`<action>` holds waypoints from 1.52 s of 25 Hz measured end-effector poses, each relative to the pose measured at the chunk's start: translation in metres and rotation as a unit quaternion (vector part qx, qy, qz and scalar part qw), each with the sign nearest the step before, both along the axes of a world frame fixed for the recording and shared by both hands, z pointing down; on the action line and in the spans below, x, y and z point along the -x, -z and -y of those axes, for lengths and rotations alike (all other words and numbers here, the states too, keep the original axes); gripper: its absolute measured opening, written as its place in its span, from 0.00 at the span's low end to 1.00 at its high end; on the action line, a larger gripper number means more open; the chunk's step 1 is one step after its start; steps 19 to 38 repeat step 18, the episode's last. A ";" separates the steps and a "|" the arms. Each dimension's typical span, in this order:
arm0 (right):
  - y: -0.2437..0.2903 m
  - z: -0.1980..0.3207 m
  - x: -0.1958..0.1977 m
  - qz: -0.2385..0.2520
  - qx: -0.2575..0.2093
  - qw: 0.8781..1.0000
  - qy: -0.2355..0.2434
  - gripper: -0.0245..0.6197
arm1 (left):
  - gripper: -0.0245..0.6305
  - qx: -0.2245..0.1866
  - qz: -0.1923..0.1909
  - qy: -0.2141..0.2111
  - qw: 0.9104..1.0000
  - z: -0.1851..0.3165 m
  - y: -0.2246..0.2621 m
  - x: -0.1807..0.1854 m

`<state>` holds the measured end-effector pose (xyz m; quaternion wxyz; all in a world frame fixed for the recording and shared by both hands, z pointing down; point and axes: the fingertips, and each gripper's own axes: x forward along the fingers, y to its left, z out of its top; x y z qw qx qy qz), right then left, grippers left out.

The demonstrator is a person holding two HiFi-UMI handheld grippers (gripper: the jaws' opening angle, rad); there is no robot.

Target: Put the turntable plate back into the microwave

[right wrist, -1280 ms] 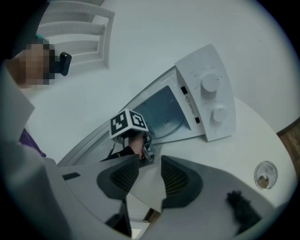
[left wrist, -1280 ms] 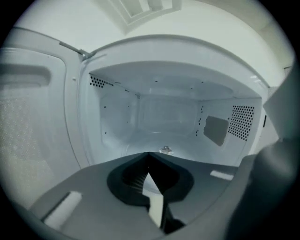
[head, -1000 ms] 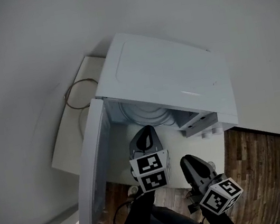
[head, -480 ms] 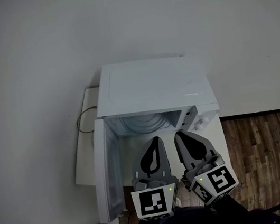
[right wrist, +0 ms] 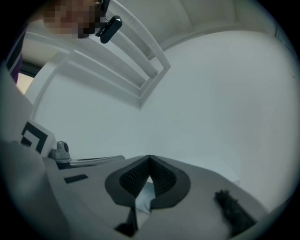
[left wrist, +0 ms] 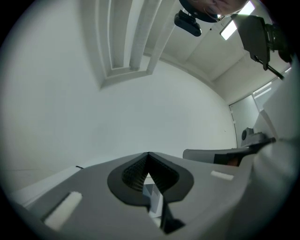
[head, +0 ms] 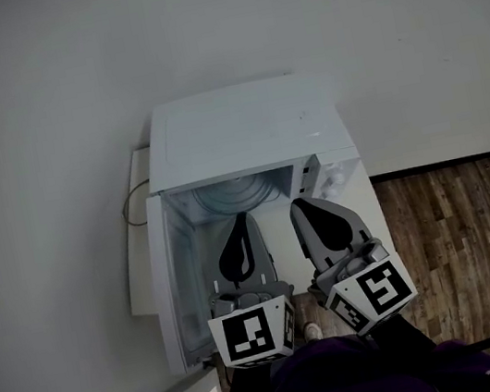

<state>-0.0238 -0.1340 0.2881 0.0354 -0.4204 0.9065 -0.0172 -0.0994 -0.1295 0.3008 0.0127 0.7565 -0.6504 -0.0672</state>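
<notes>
1. The plate (head: 241, 193) appears to lie inside the open microwave (head: 243, 130).
2. Left gripper (head: 241, 220) and right gripper (head: 301, 206): jaws closed, holding nothing.
3. Probably glass: heavy, stiff, slippery, breakable; best pinched at its near rim.

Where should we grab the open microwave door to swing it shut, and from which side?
I'd take the microwave door by its free vertical edge, the near end, farthest from the hinge. It is a thin panel standing open at the cavity's left, so jaws can probably straddle it from the front. The left hand-held gripper is closest but shut; open it first.
</notes>
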 end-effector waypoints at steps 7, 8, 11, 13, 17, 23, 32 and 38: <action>0.000 0.001 -0.005 -0.002 0.000 1.000 0.003 0.05 | 0.05 -0.007 0.009 0.001 1.000 -0.003 0.004 -0.007; 0.001 0.002 -0.005 0.000 0.002 1.000 0.002 0.05 | 0.05 -0.009 0.011 0.001 1.000 -0.003 0.006 -0.007; 0.001 0.003 -0.006 -0.005 0.004 1.000 0.005 0.05 | 0.05 -0.014 0.022 0.004 1.000 -0.001 0.008 -0.008; 0.000 0.004 -0.005 -0.012 0.003 1.000 0.008 0.05 | 0.05 -0.012 0.018 0.003 1.000 0.001 0.006 -0.009; -0.004 0.005 -0.003 -0.010 0.002 1.000 0.012 0.05 | 0.05 -0.006 0.012 0.003 1.000 0.003 0.000 -0.008; -0.004 0.005 -0.002 -0.009 0.002 1.000 0.012 0.05 | 0.05 -0.004 0.011 0.002 1.000 0.004 -0.003 -0.009; -0.004 0.005 -0.002 -0.009 0.002 1.000 0.012 0.05 | 0.05 -0.004 0.011 0.002 1.000 0.004 -0.003 -0.009; -0.004 0.005 -0.002 -0.009 0.002 1.000 0.012 0.05 | 0.05 -0.004 0.011 0.002 1.000 0.004 -0.003 -0.009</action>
